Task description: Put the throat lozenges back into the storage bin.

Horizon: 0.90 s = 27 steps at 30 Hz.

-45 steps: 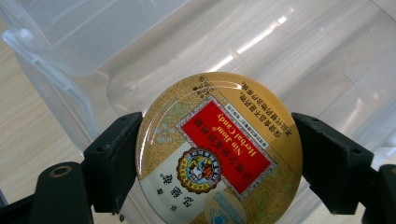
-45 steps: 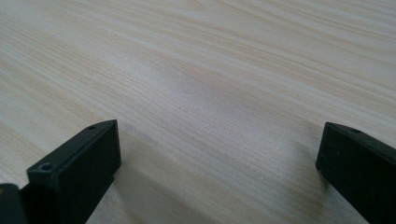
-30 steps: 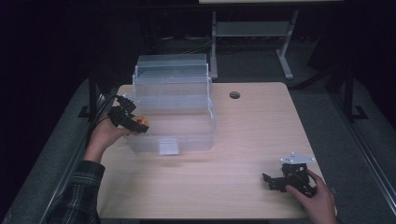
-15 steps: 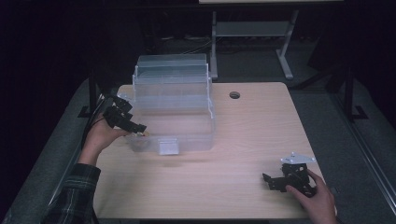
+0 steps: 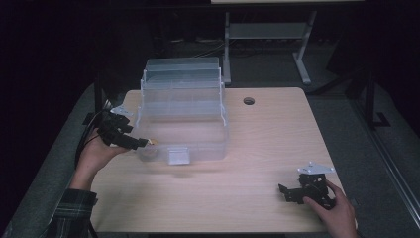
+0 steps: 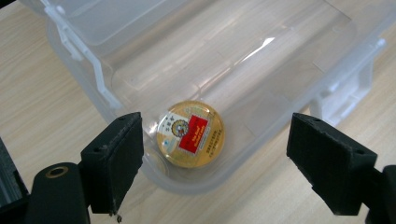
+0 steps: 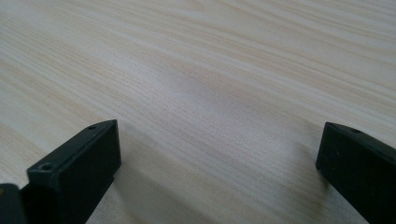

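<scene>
**Tin in the box, both grippers wide open**

While we go view by view, counts first: one clear plastic box, one round gold tin, two grippers, one table.

High view: we see the clear box (image 5: 183, 119) standing on the left half of the wooden table (image 5: 257, 144), lid swung up at the back, a latch tab on its front wall. Our left gripper (image 5: 143, 144) sits at the box's front-left corner, tips just at the wall, with a small gold spot right at them. Our right gripper (image 5: 286, 192) rests on the table near the front-right corner, well apart from the box. One round cable hole (image 5: 248, 101) sits in the tabletop behind the box. From this height we cannot tell how the left jaws stand.

Left gripper view: this fills that gap. Jaws are spread wide, clamped on nothing. Between them, seen from above, the gold tin (image 6: 190, 134) lies flat on the box floor, in the rounded corner of the box (image 6: 243, 70), close to the wall. Its lid carries a red rectangular label with gold characters and a white patch with round emblems; the writing is too small for us to read. One hinged latch shows at right.

Right gripper view: jaws wide apart, holding nothing, bare wood grain between them.
</scene>
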Each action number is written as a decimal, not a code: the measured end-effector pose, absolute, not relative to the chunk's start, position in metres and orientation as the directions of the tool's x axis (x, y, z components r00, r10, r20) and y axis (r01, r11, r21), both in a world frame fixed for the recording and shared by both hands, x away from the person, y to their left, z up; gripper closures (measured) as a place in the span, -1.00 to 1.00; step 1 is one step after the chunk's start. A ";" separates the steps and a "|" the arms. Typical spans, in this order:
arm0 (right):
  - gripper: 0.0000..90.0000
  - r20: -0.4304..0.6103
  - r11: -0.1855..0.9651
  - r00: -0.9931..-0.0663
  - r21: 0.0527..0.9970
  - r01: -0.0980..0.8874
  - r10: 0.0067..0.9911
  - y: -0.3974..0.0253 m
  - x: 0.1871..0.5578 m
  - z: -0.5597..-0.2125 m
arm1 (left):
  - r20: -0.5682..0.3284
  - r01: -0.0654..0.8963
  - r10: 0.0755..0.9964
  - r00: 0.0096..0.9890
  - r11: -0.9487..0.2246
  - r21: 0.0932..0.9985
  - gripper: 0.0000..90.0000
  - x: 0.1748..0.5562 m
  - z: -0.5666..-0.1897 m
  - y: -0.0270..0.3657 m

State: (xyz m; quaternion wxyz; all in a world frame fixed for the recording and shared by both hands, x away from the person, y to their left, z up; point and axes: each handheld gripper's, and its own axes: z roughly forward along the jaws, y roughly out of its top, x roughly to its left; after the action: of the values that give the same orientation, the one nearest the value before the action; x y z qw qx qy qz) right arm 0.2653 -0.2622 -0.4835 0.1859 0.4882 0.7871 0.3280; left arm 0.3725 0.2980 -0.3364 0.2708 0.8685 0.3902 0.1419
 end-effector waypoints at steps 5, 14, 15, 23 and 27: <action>-1.00 0.028 0.308 -0.454 0.698 0.647 0.890 -0.262 0.265 -0.483 | 0.032 0.598 0.757 0.653 -0.541 0.591 -0.60 0.361 -0.340 0.303; -1.00 0.028 0.309 -0.456 0.698 0.646 0.890 -0.262 0.265 -0.483 | 0.037 0.599 0.762 0.647 -0.537 0.594 -0.59 0.346 -0.346 0.308; -1.00 0.028 0.308 -0.454 0.698 0.647 0.890 -0.262 0.265 -0.483 | 0.041 0.599 0.763 0.646 -0.538 0.593 -0.59 0.344 -0.347 0.308; -1.00 0.028 0.308 -0.454 0.698 0.647 0.890 -0.262 0.265 -0.484 | 0.036 0.594 0.761 0.647 -0.534 0.601 -0.59 0.329 -0.357 0.308; -1.00 0.028 0.308 -0.454 0.698 0.647 0.890 -0.262 0.265 -0.483 | 0.032 0.596 0.763 0.646 -0.530 0.604 -0.59 0.322 -0.361 0.308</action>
State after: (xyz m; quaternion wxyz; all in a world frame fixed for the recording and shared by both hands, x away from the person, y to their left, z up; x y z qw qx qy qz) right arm 0.2653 -0.2622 -0.4835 0.1856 0.4883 0.7871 0.3280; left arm 0.3216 0.3081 -0.3613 0.2826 0.8620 0.3939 0.1478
